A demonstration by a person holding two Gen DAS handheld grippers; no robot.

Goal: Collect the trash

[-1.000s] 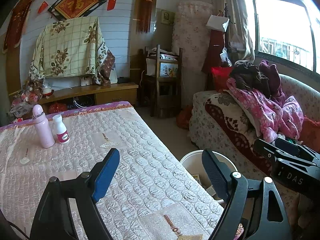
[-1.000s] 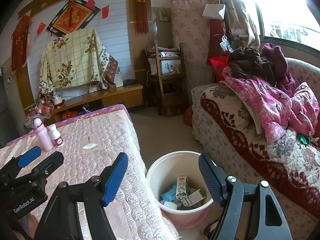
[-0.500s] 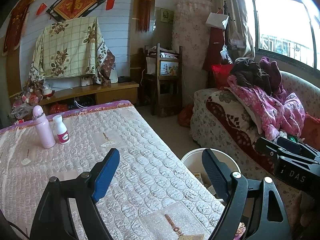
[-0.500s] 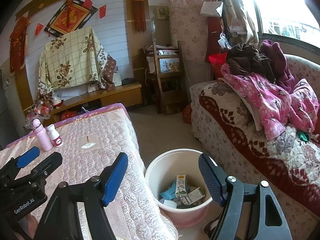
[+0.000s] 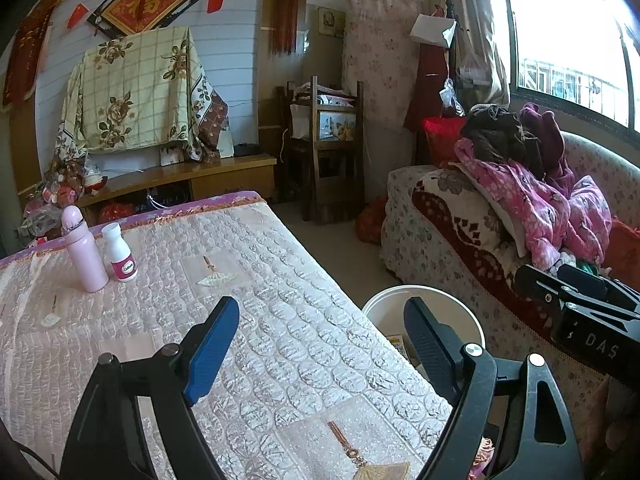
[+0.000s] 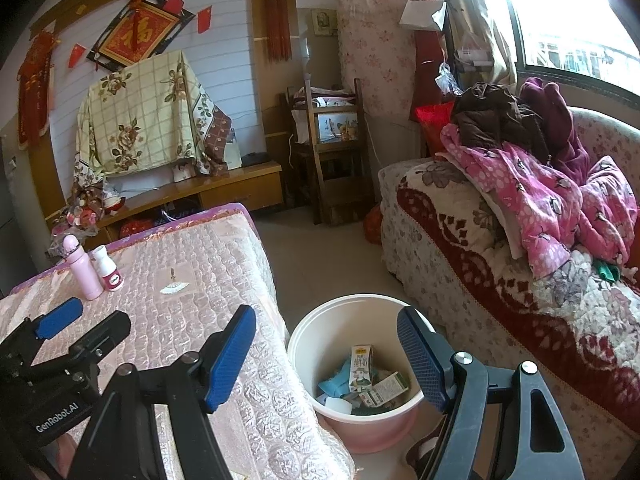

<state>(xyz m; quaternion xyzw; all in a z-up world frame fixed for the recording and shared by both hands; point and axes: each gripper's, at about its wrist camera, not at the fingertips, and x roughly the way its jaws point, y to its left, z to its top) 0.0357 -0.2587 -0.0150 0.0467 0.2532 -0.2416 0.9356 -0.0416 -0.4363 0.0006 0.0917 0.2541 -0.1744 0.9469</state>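
A white-and-pink bin (image 6: 362, 438) stands on the floor between the table and the sofa. Inside lie a milk carton (image 6: 361, 367), a second carton (image 6: 387, 389) and a blue wrapper (image 6: 335, 383). My right gripper (image 6: 326, 320) hangs open above the bin's near side, nothing between its fingers. My left gripper (image 5: 320, 318) is open and empty over the table's pink quilted cloth (image 5: 288, 280), with the bin's rim (image 5: 400, 293) just beyond its right finger. A pink bottle (image 5: 82, 254) and a white bottle (image 5: 119, 253) stand upright at the table's far left.
A sofa (image 6: 460, 240) piled with pink and dark clothes (image 6: 540, 184) runs along the right. A wooden chair (image 6: 332, 152) and a low cabinet (image 6: 224, 192) stand at the back. Bare floor (image 6: 320, 260) lies between table and sofa.
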